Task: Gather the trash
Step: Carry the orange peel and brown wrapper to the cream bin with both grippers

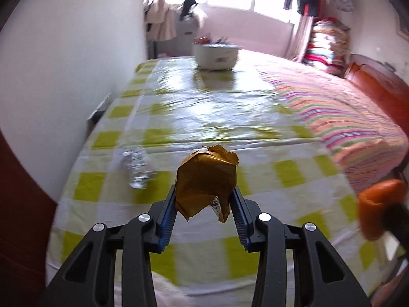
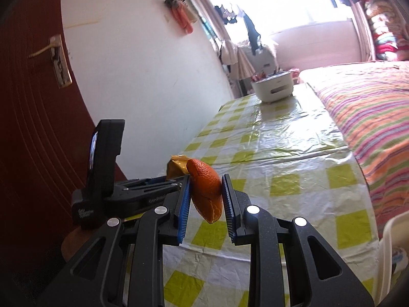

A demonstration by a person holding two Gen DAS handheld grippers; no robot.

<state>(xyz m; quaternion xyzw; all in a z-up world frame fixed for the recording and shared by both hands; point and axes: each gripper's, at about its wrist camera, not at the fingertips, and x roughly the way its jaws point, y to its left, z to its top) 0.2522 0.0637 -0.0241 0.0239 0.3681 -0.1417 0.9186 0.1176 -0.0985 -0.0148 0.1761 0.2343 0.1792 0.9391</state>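
Clamping gold wrapper (image 1: 205, 179): left hand-held gripper (image 1: 204, 202); right hand-held gripper (image 2: 205, 192) pinching orange peel (image 2: 207, 192).

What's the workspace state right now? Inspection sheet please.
Surface: table under a green-and-white checked cloth with a clear plastic cover, set against a striped bed.
Job's things: brown wrapper in the left gripper; orange peel in the right gripper; crumpled foil lying on the cloth; white tub at the far end, already holding scraps.
Clutter: nothing seen beyond the foil.
Grippers: both shut on their pieces, held above the table.
Cables: nothing seen.
Surroundings: white wall, red door, bright window, hanging clothes.
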